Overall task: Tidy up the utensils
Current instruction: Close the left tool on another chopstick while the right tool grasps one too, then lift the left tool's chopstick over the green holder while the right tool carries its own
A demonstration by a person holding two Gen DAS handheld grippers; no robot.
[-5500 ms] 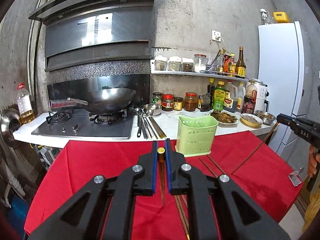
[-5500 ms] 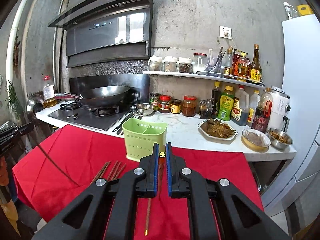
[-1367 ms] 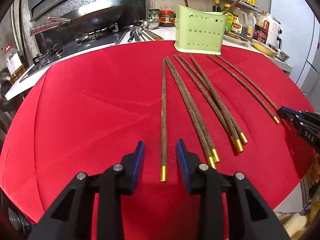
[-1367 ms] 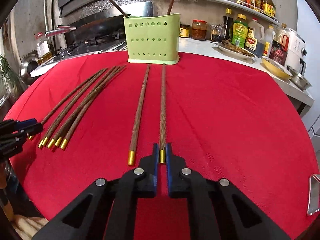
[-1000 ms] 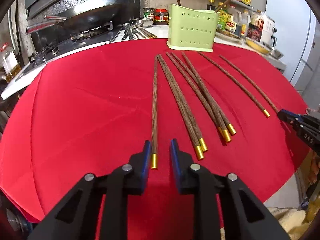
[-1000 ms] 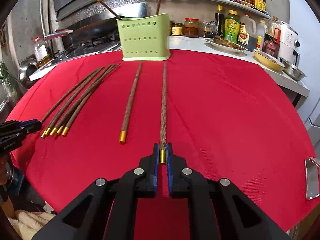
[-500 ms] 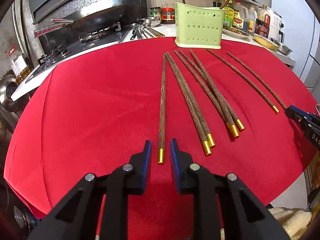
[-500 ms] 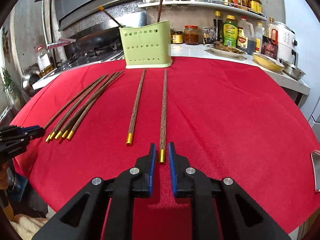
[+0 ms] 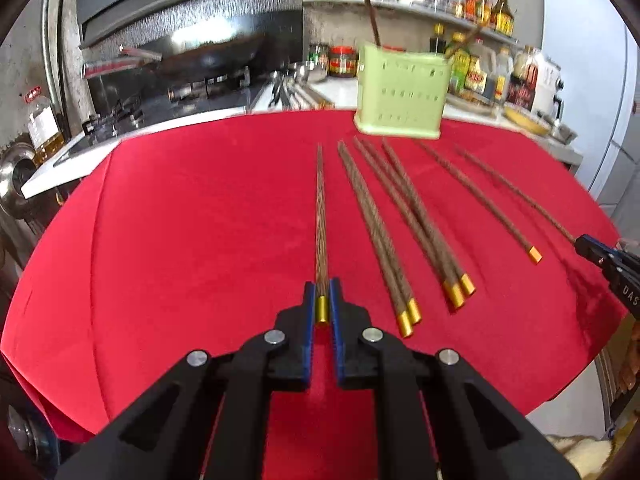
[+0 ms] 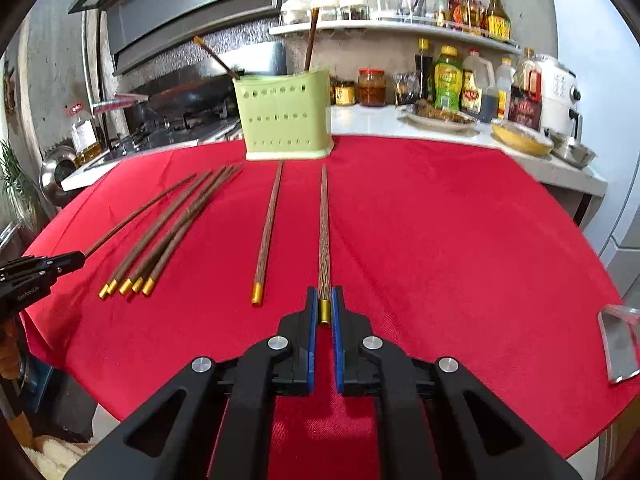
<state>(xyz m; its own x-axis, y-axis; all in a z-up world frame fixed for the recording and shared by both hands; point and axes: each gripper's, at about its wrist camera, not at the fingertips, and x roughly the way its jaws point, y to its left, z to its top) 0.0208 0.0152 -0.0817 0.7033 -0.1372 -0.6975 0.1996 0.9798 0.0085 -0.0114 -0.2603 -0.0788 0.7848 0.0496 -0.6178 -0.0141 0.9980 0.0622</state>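
On the red cloth (image 9: 180,240) lie several brown chopsticks with gold caps. My left gripper (image 9: 322,286) is shut on the gold end of the leftmost chopstick (image 9: 320,220), which points at the green holder (image 9: 400,96). A loose bundle of chopsticks (image 9: 404,232) lies just to its right. My right gripper (image 10: 324,292) is shut on the gold end of the rightmost chopstick (image 10: 323,232); a single chopstick (image 10: 268,232) lies beside it. The holder (image 10: 284,116) has two chopsticks standing in it. Each gripper shows at the other view's edge: right gripper (image 9: 582,242), left gripper (image 10: 80,257).
Behind the table runs a white counter with a stove and wok (image 9: 208,56), jars, sauce bottles (image 10: 448,80) and dishes of food (image 10: 520,136). A white fridge (image 9: 592,80) stands at the right. A shiny metal piece (image 10: 618,344) sits at the table's right edge.
The left jaws have closed from either side of the chopstick's gold end onto it. The right jaws have tightened on their chopstick's end. Both views have tilted up a little.
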